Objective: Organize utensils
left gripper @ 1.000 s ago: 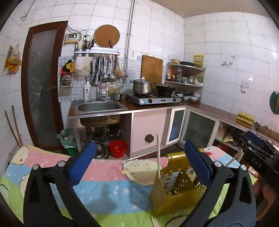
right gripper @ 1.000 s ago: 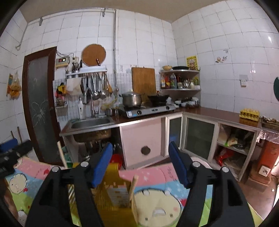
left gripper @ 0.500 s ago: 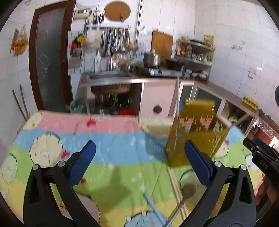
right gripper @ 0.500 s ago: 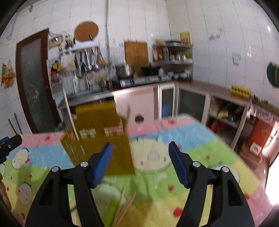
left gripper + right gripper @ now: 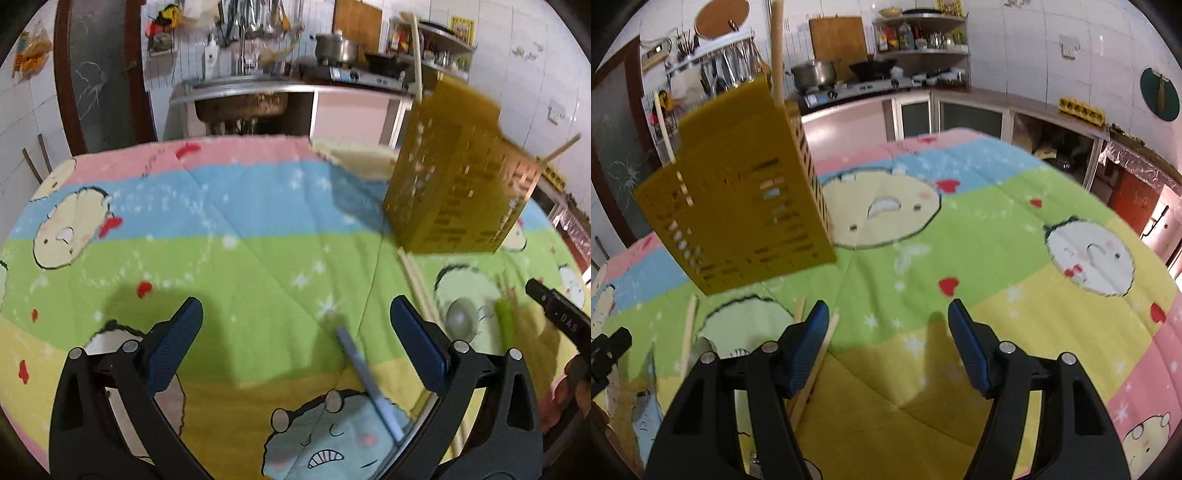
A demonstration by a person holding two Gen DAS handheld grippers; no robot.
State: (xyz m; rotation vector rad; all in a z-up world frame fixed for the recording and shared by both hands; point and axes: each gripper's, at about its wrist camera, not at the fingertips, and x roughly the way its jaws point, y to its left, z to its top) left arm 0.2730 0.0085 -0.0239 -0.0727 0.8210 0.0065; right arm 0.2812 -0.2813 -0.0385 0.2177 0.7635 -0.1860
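A tall yellow perforated plastic utensil holder (image 5: 454,177) is standing toward the far side of a table covered by a pastel striped cartoon-print cloth (image 5: 236,236), with pale wooden chopsticks (image 5: 776,48) sticking up out of it. In front of it, loose utensils are lying on the cloth: a pair of pale chopsticks (image 5: 417,280), a metal spoon (image 5: 461,319), a green-handled utensil (image 5: 505,323) and a light-blue-handled one (image 5: 369,384), all somewhat blurred, so their exact kind is hard to tell. The left gripper (image 5: 295,347) is hovering over the cloth with its blue-padded jaws wide apart and nothing between them. The right gripper (image 5: 888,347) is likewise spread and gripping nothing, its left pad just beside a wooden chopstick (image 5: 816,363).
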